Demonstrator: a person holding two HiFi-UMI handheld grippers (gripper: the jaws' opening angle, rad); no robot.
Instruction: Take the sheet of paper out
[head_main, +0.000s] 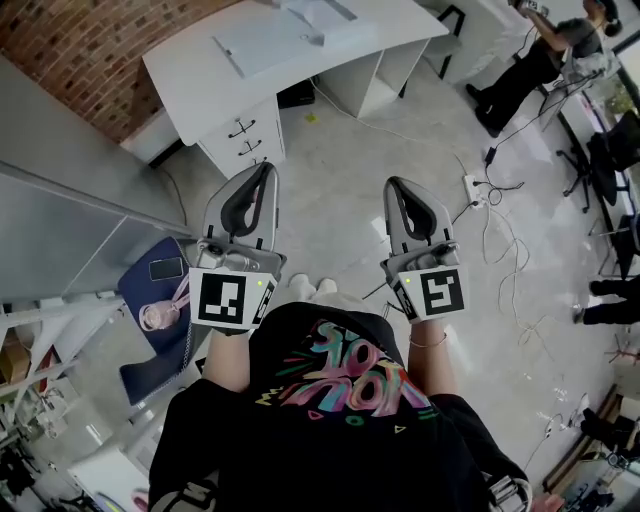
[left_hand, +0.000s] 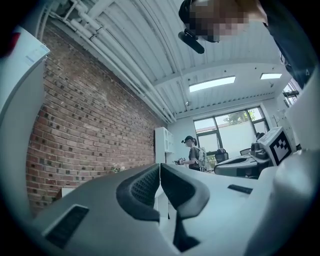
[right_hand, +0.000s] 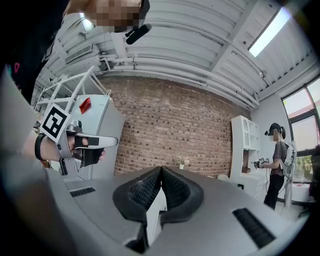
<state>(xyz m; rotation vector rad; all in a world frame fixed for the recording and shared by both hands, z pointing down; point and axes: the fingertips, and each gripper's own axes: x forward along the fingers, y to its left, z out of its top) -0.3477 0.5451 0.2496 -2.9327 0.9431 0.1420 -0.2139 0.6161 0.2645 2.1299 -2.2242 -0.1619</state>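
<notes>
Both grippers are held level at chest height above the grey floor, pointing toward a white desk (head_main: 190, 70). My left gripper (head_main: 262, 172) is shut, its dark ribbed pads pressed together with nothing between them (left_hand: 160, 166). The right gripper (head_main: 394, 186) is shut too, pads meeting and empty (right_hand: 161, 170). Each shows in the other's view: the left gripper (right_hand: 92, 142) at the left, the right gripper (left_hand: 250, 162) at the right. A pale flat box (head_main: 300, 25) lies on the desk. I cannot make out a separate sheet of paper.
The desk has a drawer unit (head_main: 245, 135) and backs on a brick wall (head_main: 80, 50). Cables and a power strip (head_main: 472, 188) trail over the floor at right. A blue chair (head_main: 160, 290) stands left by a grey partition. Another person (head_main: 530, 60) stands at far right.
</notes>
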